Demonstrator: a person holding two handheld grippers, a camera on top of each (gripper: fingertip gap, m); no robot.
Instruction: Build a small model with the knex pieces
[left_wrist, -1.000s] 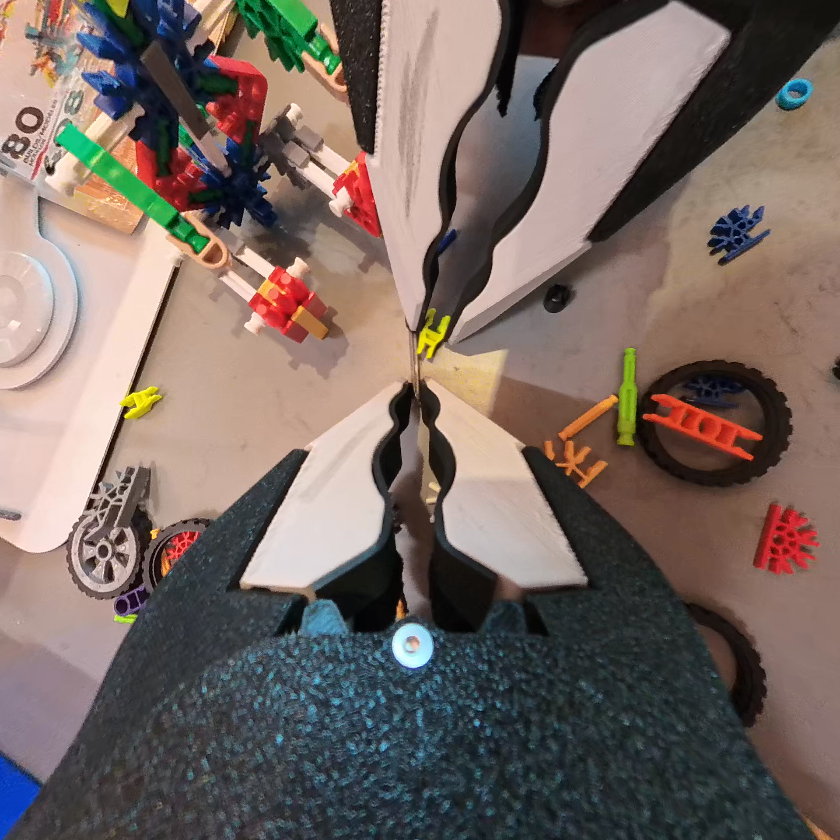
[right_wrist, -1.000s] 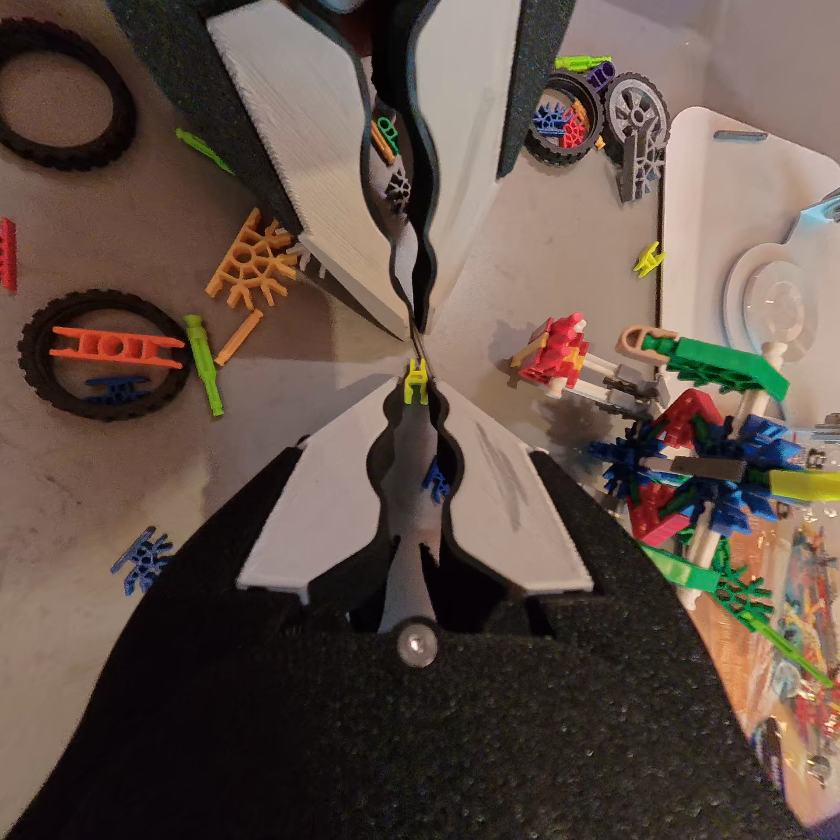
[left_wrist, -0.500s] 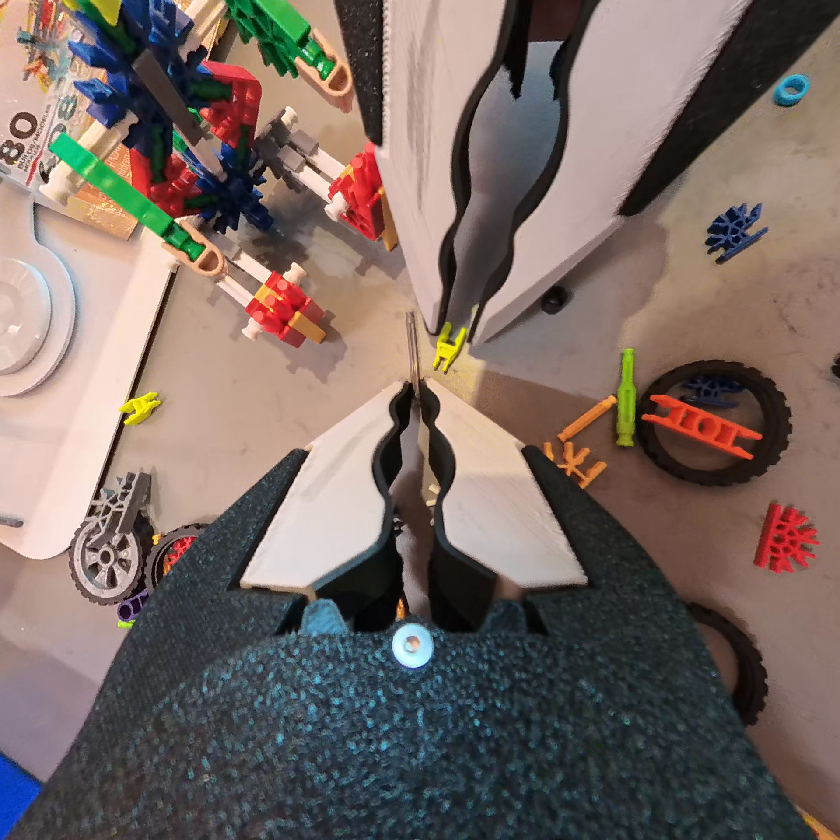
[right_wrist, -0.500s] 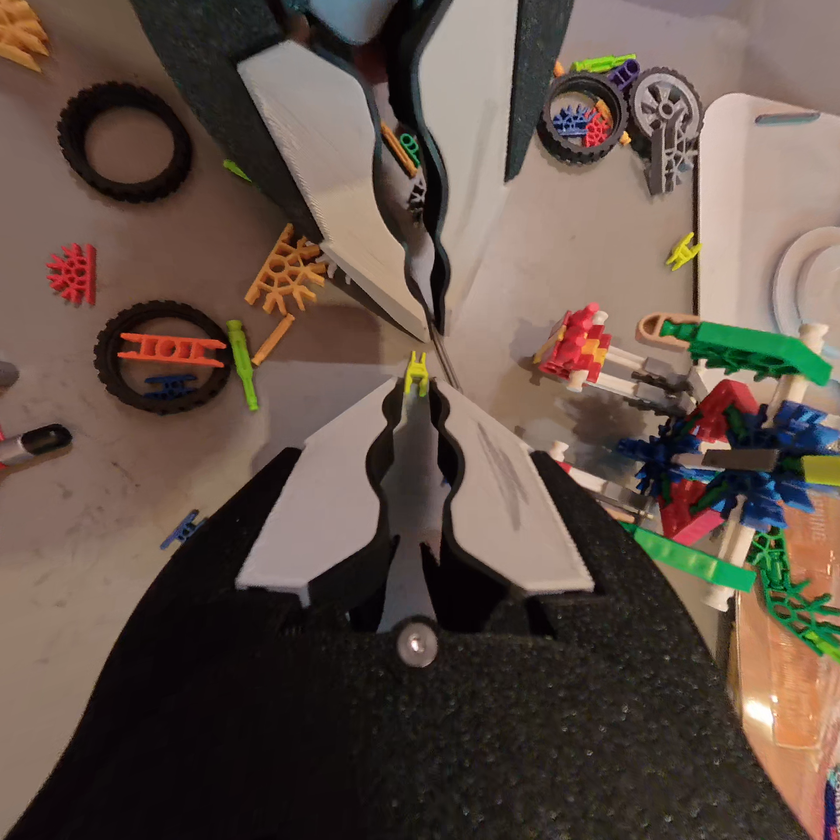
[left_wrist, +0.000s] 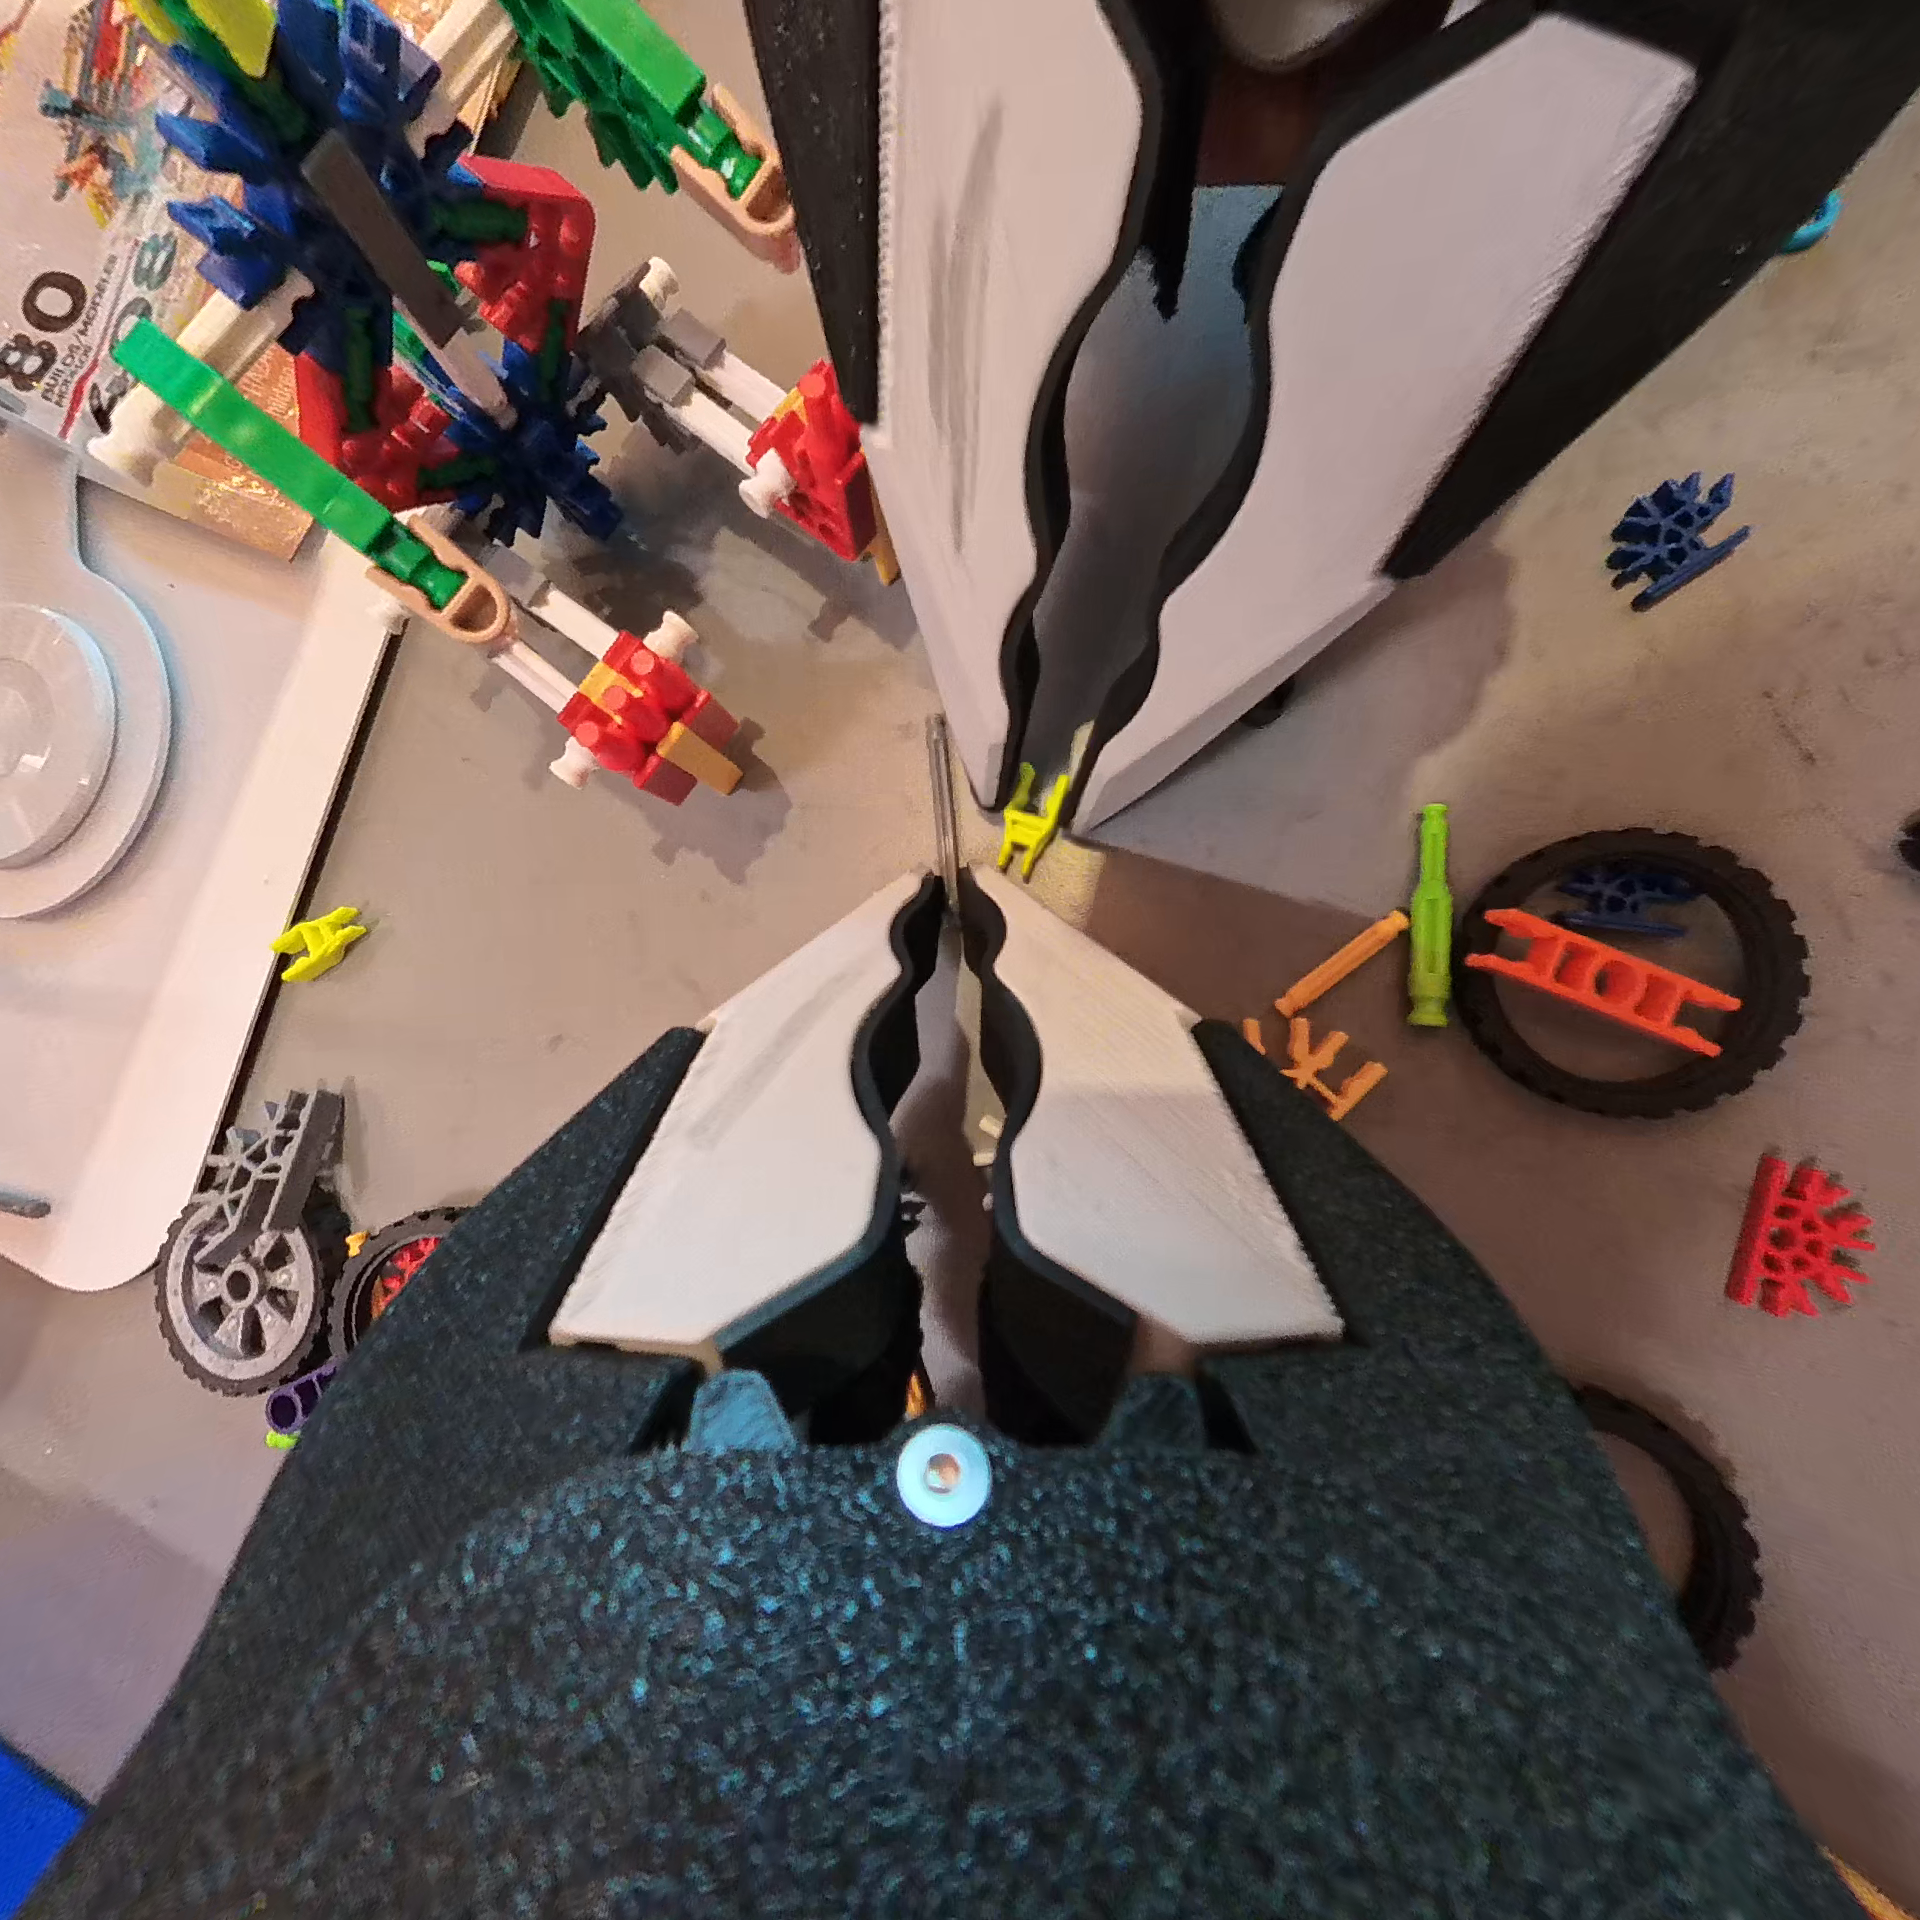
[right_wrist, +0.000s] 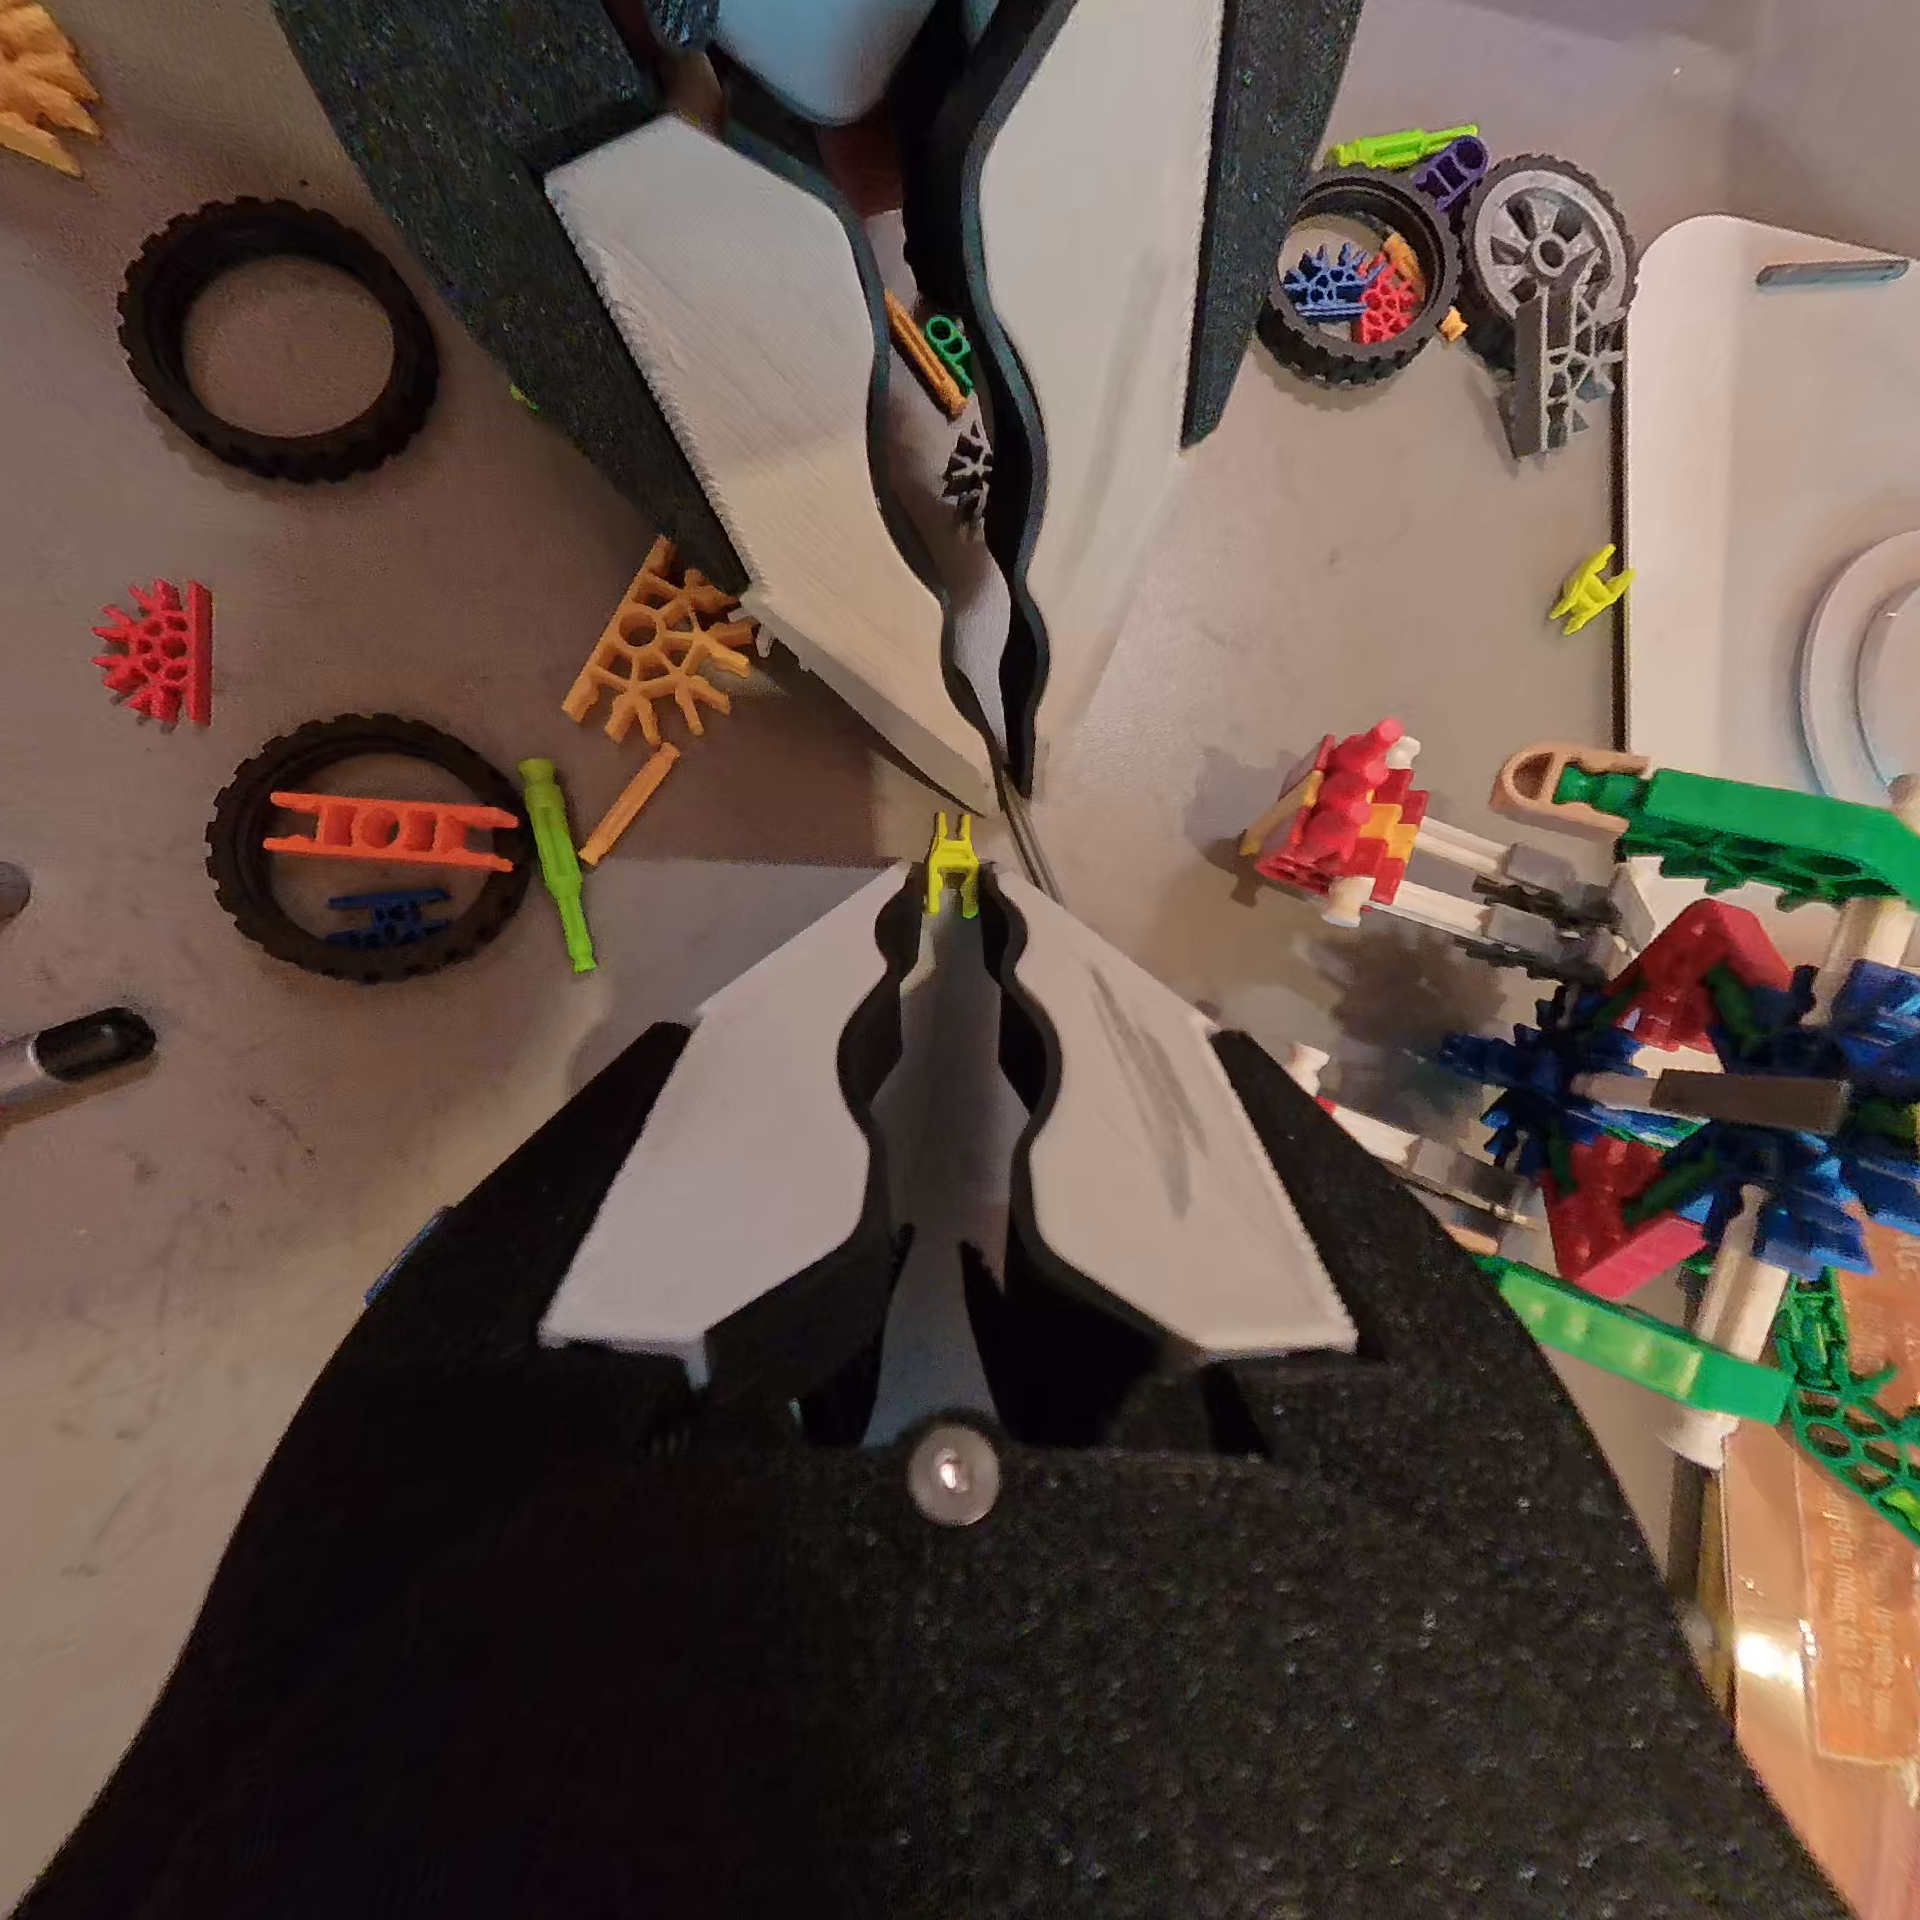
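The grey tabletop is seen strewn with construction-toy parts, and the large multicoloured model lies at its edge beside a white board, much as a second ago. Since then the two tools have been drawn slightly apart: the thin grey rod and the small yellow-green connector, earlier lined up tip to tip, are now seen side by side with a small gap between them. The left tool is pointed forward over the tabletop with its fingers pressed almost together on the rod, which sticks out past the tips. The right tool is aimed back toward it from the opposite side, its fingers nearly closed on the yellow-green connector, whose forked end projects beyond the tips. Off to one side a black tyre is seen lying flat with an orange ladder-shaped piece inside it, a lime rod just beside it. A second yellow connector lies loose near the board.
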